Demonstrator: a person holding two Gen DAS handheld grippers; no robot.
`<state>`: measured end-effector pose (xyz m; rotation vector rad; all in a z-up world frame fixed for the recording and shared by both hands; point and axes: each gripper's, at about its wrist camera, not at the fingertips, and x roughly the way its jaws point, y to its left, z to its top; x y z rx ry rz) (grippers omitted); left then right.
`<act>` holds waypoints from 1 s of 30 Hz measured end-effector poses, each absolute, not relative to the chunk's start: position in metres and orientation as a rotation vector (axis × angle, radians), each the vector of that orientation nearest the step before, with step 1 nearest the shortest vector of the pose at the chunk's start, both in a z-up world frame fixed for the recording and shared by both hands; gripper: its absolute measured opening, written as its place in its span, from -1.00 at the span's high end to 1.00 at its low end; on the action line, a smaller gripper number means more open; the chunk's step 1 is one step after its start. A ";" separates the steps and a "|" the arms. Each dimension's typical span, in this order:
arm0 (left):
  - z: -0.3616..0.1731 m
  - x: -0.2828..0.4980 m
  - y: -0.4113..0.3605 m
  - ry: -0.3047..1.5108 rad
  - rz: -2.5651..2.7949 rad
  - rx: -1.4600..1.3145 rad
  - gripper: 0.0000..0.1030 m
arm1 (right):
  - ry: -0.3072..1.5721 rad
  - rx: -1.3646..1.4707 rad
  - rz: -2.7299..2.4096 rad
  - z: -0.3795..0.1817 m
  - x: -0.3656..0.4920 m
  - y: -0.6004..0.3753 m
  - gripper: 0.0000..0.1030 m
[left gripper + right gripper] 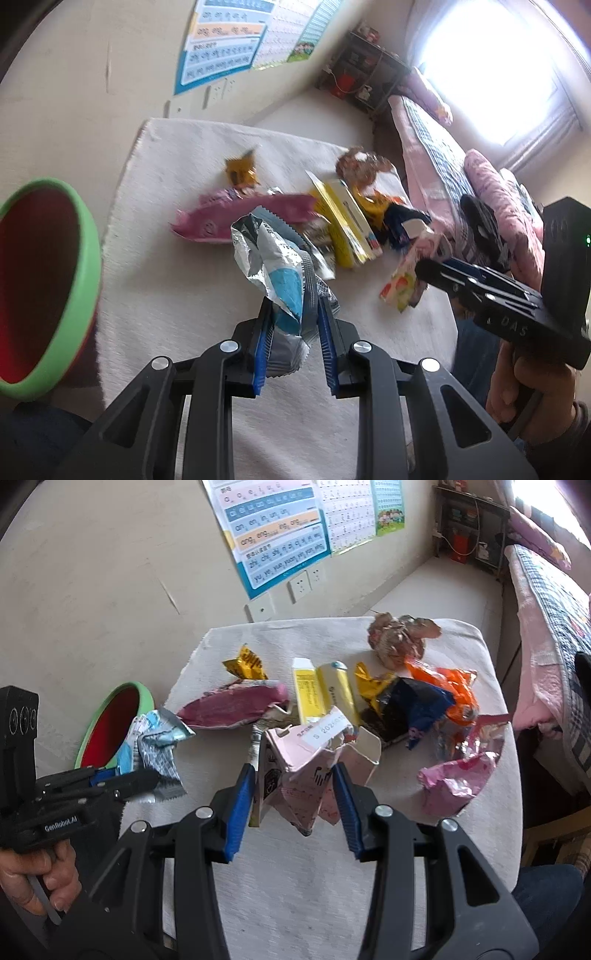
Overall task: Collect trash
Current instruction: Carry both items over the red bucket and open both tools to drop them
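left wrist view, left to right: a red bin with a green rim stands beside the cloth-covered table. the left gripper pinches a crinkled silver-and-blue foil wrapper, lifted off the cloth; it looks light, slippery, easily crushed. the right gripper clamps a crumpled pink carton, soft card, best held across its folds. more wrappers lie behind.

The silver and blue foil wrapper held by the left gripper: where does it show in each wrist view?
Left wrist: the silver and blue foil wrapper sits centre, pinched between the left gripper's blue pads.
Right wrist: the same wrapper sits at left, beside the bin.
Shared landmark: the green-rimmed red bin, left of the wrapper in both.
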<state>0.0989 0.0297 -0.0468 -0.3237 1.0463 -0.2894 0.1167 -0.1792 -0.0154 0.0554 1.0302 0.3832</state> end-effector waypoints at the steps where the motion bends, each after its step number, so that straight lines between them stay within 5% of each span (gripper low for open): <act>1: -0.046 0.099 0.032 1.043 -0.285 -0.325 0.57 | 1.028 0.053 0.388 -0.014 0.117 -0.176 0.17; 30: -0.024 0.066 0.213 0.940 0.033 -0.463 0.57 | 0.993 -0.044 0.709 0.009 0.127 0.007 0.17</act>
